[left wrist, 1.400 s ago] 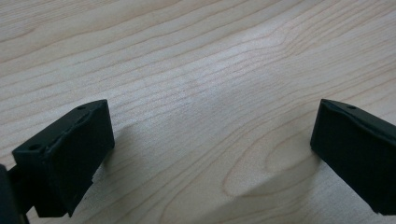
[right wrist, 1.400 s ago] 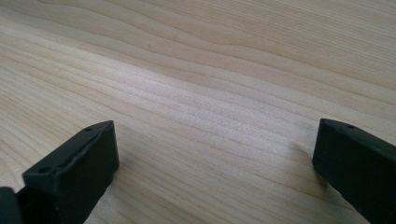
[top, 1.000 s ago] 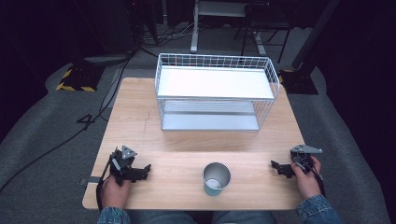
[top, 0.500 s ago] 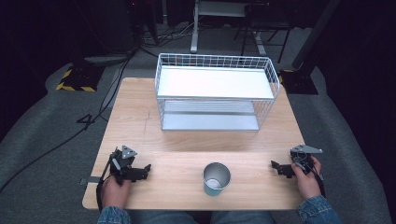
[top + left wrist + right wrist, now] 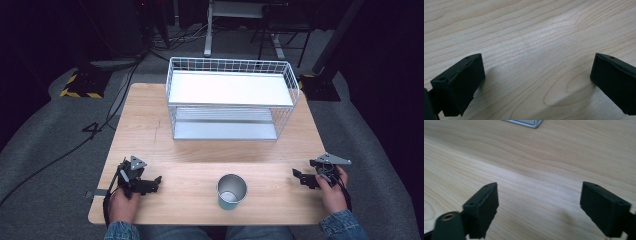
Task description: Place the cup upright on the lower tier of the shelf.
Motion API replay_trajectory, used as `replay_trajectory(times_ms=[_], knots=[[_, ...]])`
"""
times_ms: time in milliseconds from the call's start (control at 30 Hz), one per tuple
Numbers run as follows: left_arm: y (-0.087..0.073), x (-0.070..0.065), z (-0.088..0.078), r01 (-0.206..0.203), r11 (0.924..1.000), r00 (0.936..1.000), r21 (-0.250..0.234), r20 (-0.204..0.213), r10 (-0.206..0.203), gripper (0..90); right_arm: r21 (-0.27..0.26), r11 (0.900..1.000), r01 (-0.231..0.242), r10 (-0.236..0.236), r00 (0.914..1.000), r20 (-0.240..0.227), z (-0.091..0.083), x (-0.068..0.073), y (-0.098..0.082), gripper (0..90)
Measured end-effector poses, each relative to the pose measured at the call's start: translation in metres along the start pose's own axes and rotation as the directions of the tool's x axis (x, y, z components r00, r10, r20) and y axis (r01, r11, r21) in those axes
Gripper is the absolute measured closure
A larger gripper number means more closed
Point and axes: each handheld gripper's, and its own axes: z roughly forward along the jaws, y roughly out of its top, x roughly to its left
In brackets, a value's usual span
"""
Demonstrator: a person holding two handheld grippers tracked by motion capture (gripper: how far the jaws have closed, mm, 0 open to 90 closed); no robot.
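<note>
The left hand-held gripper (image 5: 156, 181) lies near the near left corner of the pale wooden worktop (image 5: 150, 125), its black jaws standing wide with nothing but bare wood grain between them in the left gripper view (image 5: 536, 75). The right hand-held gripper (image 5: 297, 175) sits close to the worktop's right edge; its jaws have just been closing, yet the right gripper view (image 5: 539, 202) shows them apart, with nothing between them. Between the two, near the front edge, stands an open, upright silver metal cup (image 5: 232, 191), well apart from both, with bare board either side. Farther back stands a white two-tier wire rack (image 5: 230, 95). The right gripper view catches one metal corner of its base (image 5: 529, 123).
</note>
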Motion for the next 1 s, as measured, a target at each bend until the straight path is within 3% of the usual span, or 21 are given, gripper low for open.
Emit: replay_trajectory(times_ms=[700, 833, 1000], knots=[[0.000, 0.000, 0.000, 0.000, 1.0000, 1.0000, 0.002, 0.002, 0.000, 0.0, -0.055, 0.996, 0.073, -0.077, 0.9937, -0.081, -0.033, 0.038, 0.017, 15.8], [0.000, 0.000, 0.000, 0.000, 1.0000, 1.0000, 0.002, 0.002, 0.000, 0.1, -0.063, 0.994, 0.093, -0.100, 0.9884, -0.114, -0.039, 0.052, 0.019, 15.7], [0.000, 0.000, 0.000, 0.001, 1.0000, 1.0000, -0.001, 0.000, -0.001, 0.0, -0.080, 0.988, 0.129, -0.141, 0.9752, -0.171, -0.047, 0.072, 0.022, 15.7]])
